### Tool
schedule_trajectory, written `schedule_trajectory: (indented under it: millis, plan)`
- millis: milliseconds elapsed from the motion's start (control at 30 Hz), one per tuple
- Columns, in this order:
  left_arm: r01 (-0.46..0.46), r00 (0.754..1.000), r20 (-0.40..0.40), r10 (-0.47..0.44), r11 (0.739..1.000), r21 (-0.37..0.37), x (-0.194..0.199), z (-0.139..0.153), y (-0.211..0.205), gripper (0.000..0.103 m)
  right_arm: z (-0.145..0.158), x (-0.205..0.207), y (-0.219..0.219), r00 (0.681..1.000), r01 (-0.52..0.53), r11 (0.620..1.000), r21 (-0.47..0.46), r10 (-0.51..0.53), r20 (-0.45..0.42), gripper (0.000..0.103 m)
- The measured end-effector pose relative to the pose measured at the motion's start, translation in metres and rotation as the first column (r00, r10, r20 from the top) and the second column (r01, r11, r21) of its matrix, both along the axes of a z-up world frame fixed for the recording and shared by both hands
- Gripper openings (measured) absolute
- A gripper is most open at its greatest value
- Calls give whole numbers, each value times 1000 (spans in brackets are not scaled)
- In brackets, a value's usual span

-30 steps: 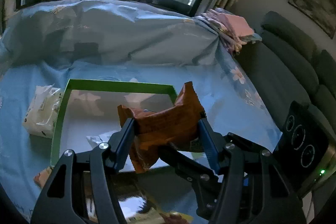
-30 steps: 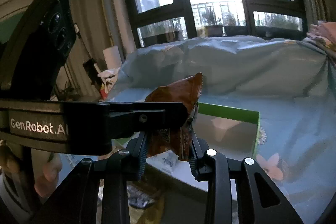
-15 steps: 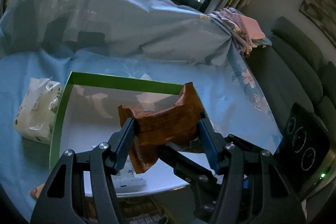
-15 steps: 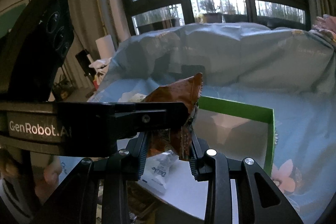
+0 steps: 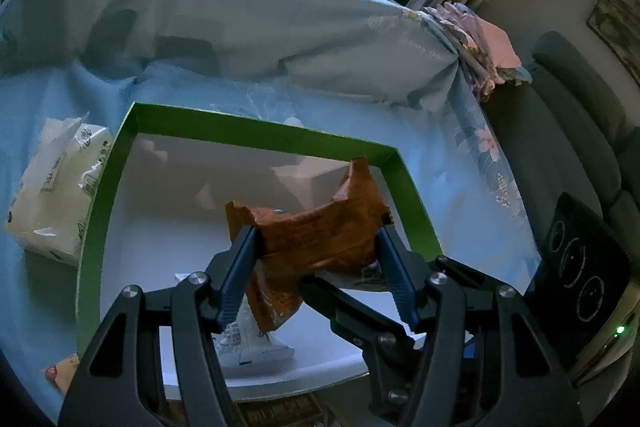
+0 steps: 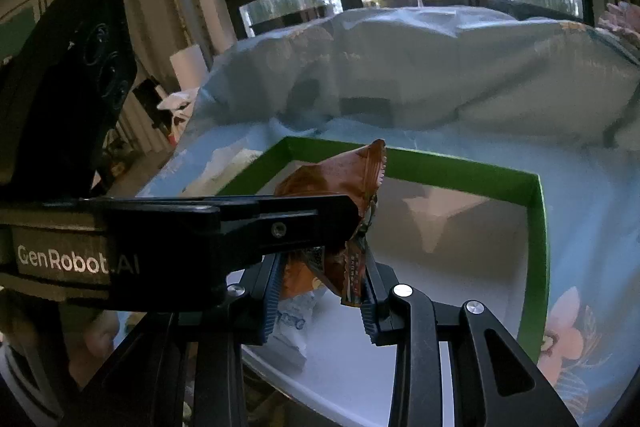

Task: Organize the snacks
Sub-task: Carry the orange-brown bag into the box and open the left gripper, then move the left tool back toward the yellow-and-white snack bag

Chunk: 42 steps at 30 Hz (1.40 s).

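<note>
Both grippers, left and right, jaws clamped on same orange snack packet, held over green-rimmed box; white packet inside.

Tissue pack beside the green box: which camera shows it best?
Left wrist view: the tissue pack lies in full sight left of the green box. Right wrist view catches only a pale sliver past the box's far corner.

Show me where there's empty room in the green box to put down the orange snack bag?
The green box has bare white floor across its far half, below the back green wall, and along its left side. The near edge is crowded: a white packet lies there, under the orange snack bag that both the left gripper and right gripper grip.
</note>
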<state>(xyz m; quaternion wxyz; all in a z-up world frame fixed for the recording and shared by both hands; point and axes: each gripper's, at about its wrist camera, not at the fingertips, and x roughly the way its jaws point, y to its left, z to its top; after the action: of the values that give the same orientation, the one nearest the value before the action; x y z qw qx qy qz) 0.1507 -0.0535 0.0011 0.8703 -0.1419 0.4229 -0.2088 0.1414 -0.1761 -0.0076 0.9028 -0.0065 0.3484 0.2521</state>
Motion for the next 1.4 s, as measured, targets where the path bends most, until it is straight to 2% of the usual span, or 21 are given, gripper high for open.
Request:
schedule_trajectory:
  millis: [300, 933, 1000, 1067, 1167, 1267, 1400]
  plan:
    - [0, 999, -35, 1, 1000, 12, 6, -10, -2, 61, -9, 6, 2, 999, 13, 1000, -29, -15, -50, 35]
    - [-8, 999, -53, 9, 1000, 26, 6, -13, -5, 62, -11, 7, 2, 997, 31, 999, -43, -34, -76, 36]
    - [-8, 998, -54, 10, 999, 36, 6, -13, -5, 67, -11, 7, 2, 997, 38, 998, -48, -41, -72, 41]
    - [-19, 999, -49, 21, 998, 54, 5, -12, -6, 67, -10, 6, 1, 996, 66, 995, -70, -70, -57, 50]
    - [-22, 999, -46, 24, 998, 59, 3, -11, -5, 70, -8, 4, -7, 994, 88, 995, -55, -91, -59, 52]
    - [-32, 999, -35, 34, 998, 58, -1, -8, -3, 82, -5, 1, -17, 991, 118, 991, -59, -121, -53, 53]
    - [-38, 999, -19, 39, 997, 62, -5, -1, 1, 84, 3, -9, -28, 987, 150, 988, -39, -151, -45, 57]
